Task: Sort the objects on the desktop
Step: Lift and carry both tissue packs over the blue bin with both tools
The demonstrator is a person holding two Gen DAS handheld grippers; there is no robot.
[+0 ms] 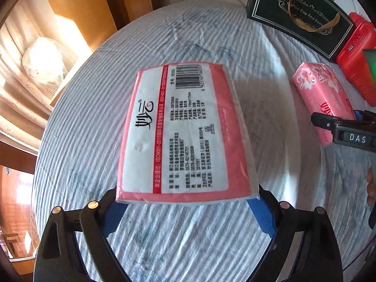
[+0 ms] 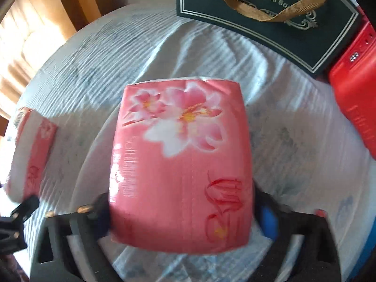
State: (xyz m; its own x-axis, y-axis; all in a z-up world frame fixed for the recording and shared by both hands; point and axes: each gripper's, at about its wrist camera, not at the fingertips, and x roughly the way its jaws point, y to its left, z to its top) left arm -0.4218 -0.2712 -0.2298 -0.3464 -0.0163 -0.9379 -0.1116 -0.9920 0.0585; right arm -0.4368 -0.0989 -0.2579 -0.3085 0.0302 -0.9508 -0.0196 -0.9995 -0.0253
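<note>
My left gripper (image 1: 188, 199) is shut on a pink tissue pack (image 1: 183, 131), label side up with barcode and black print, held above the striped white tablecloth (image 1: 94, 122). My right gripper (image 2: 183, 209) is shut on a second pink tissue pack (image 2: 183, 159) with a white flower print. That second pack also shows in the left wrist view (image 1: 322, 96) at the right, with the right gripper's black finger across it. The left-held pack appears in the right wrist view (image 2: 33, 152) at the far left.
A dark green gift box (image 1: 298, 14) with a gold ribbon handle, marked "Coffee Cup And Saucer", stands at the table's back right; it also shows in the right wrist view (image 2: 270, 18). A red box (image 1: 357, 58) sits beside it. Curtains and wooden furniture lie beyond the left edge.
</note>
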